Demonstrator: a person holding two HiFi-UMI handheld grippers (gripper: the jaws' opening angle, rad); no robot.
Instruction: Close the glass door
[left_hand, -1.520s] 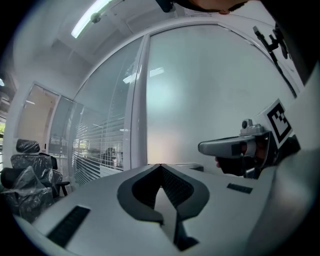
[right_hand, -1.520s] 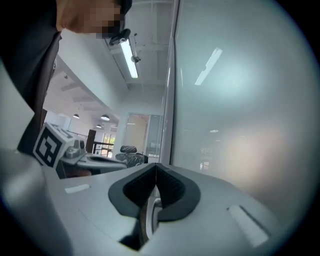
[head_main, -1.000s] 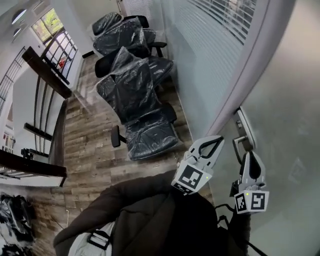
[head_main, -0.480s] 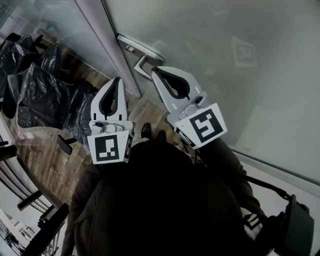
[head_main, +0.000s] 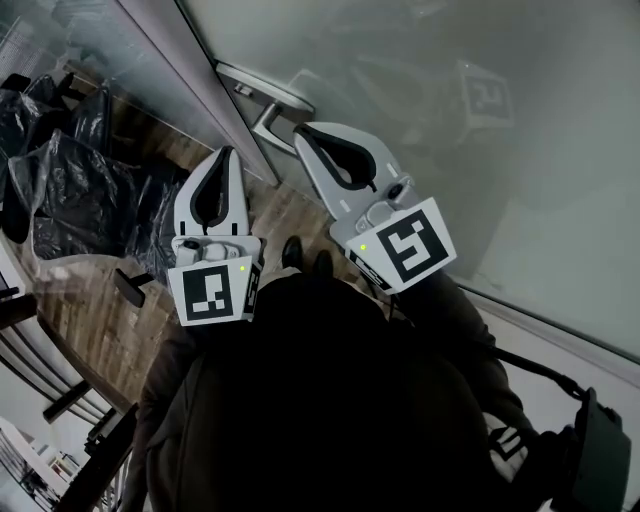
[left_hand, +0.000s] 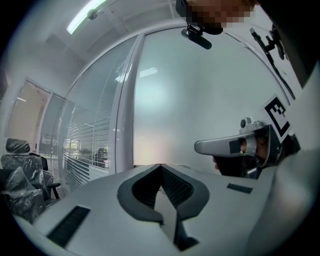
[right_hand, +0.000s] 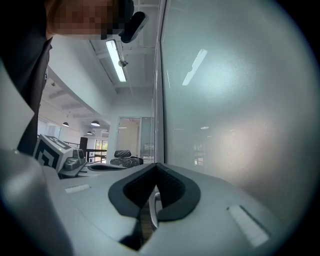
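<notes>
Head view shows the person's dark jacket (head_main: 320, 400) nearest, then the 2 grippers raised side by side. The left gripper (head_main: 224, 155) has its jaws pressed together on nothing and hangs apart from the door. The right gripper (head_main: 304, 132) is also pinched closed at the tips, just beside the door handle (head_main: 268, 115) on the frosted glass door (head_main: 480, 180). Its own view shows a curved metal strip (right_hand: 156, 202) through the gap behind the tips, probably that handle. Beyond lie plastic-wrapped chairs (head_main: 70, 180).

With closed jaws it can only push or hook, so the tip may skid off the smooth lever or glass. I cannot tell whether it touches the handle or whether the door is latched. The hinge side is cut off.
</notes>
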